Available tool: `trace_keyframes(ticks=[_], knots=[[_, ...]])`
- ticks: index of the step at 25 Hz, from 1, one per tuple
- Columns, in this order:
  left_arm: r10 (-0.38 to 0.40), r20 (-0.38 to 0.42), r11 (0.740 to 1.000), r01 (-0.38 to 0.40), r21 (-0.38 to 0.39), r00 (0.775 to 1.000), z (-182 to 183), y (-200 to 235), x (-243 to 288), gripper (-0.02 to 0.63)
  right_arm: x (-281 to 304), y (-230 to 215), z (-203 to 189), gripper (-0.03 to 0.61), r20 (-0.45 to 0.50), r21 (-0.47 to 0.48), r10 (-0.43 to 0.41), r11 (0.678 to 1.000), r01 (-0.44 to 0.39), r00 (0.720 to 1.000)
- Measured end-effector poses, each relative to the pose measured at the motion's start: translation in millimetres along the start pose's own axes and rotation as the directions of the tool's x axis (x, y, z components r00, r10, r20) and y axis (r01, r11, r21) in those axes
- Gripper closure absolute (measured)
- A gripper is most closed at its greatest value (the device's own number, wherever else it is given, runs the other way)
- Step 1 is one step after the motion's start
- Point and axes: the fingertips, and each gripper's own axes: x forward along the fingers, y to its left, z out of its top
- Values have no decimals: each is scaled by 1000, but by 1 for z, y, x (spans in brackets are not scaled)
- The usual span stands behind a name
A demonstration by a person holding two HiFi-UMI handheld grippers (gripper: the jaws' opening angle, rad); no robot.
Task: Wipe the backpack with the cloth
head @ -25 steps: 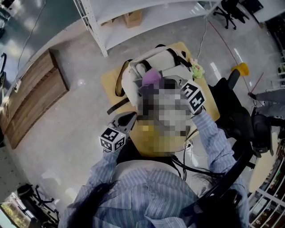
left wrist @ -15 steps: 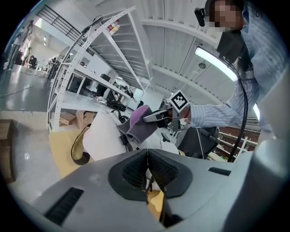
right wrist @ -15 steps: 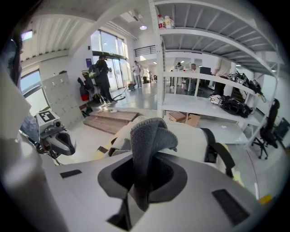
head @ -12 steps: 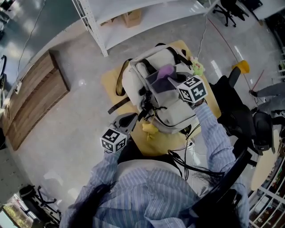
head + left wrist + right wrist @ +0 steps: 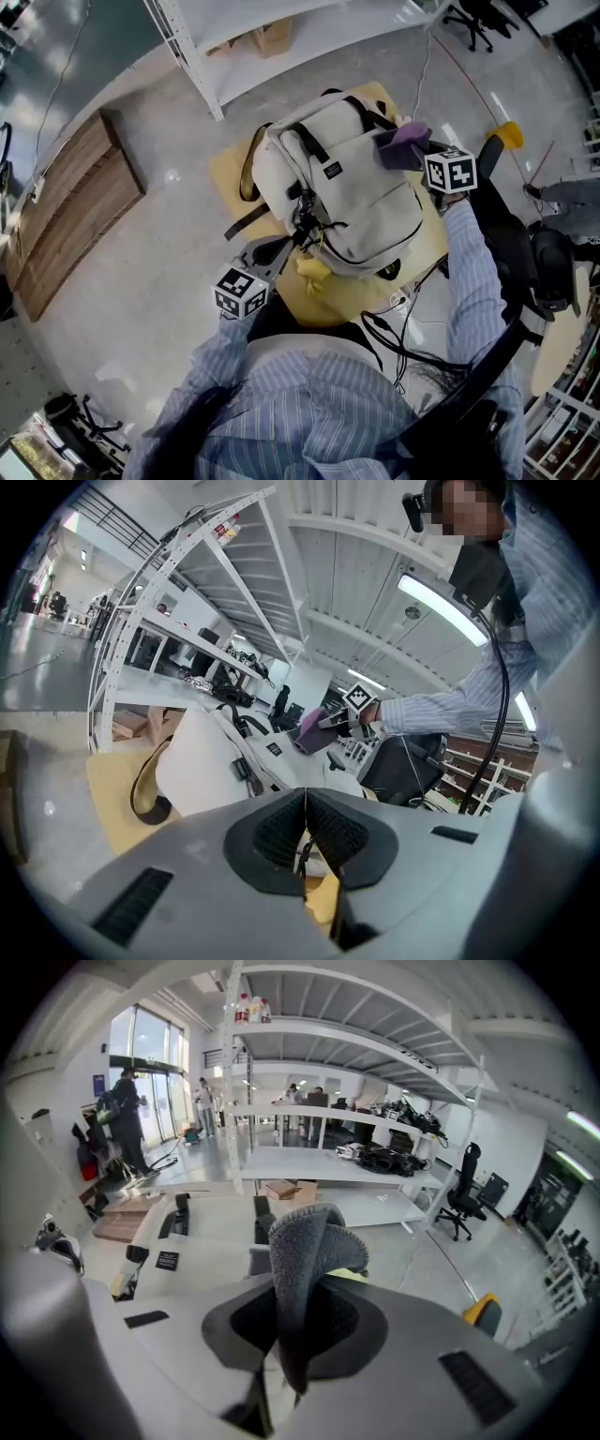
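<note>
Over the last half second our right tongs (image 5: 401, 152) are swinging from the middle of the backpack (image 5: 352, 192) out to its far right corner, while our left tongs (image 5: 277, 251) are staying put at its near left edge. We are gripping a folded purple-grey cloth (image 5: 305, 1241) in the right tongs, whose pads are closing on its lower part so that a soft loop is standing up above them. We are keeping the left tongs pressed together, and a thin dark pull cord (image 5: 304, 853) of the backpack seems to be caught between the pads. We are looking down on the cream backpack lying on its back on a small yellow table (image 5: 228, 171), its black straps pointing away from us. We are judging the cloth to be light, limp and fluffy, easy to drag without slipping. We are judging the backpack to be soft fabric that is likely sagging and sliding under a wipe, so we are expecting it to need anchoring by a strap, handle or pull cord rather than by its smooth panels.
</note>
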Motion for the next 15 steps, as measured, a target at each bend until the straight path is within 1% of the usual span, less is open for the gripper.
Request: trace_keyframes(ticks=[3, 4, 6, 8, 10, 13, 15], knots=[[-1, -8, 1000, 1, 5, 1000, -2, -1, -1, 609, -8, -30, -14, 537, -22, 42, -61, 997, 62, 998], [-2, -10, 1000, 2, 5, 1000, -2, -1, -1, 609, -12, -36, -16, 537, -25, 56, -72, 996, 74, 997], [-4, -11, 1000, 4, 6, 1000, -2, -4, 0, 609, -21, -38, -15, 537, -11, 75, -72, 995, 73, 997], [-6, -12, 1000, 6, 8, 1000, -2, -7, 0, 609, -29, -29, -12, 537, 19, 71, -43, 997, 42, 999], [-8, -11, 1000, 8, 11, 1000, -1, -9, 1, 609, -39, -8, -5, 537, 58, 47, 4, 999, -7, 998], [-11, -12, 1000, 11, 13, 1000, -1, -13, 2, 609, -56, 38, 4, 537, 112, 11, 91, 996, -93, 990], [-15, -16, 1000, 15, 12, 1000, -2, -16, 3, 609, -64, 73, 5, 537, 131, -17, 158, 987, -157, 979]])
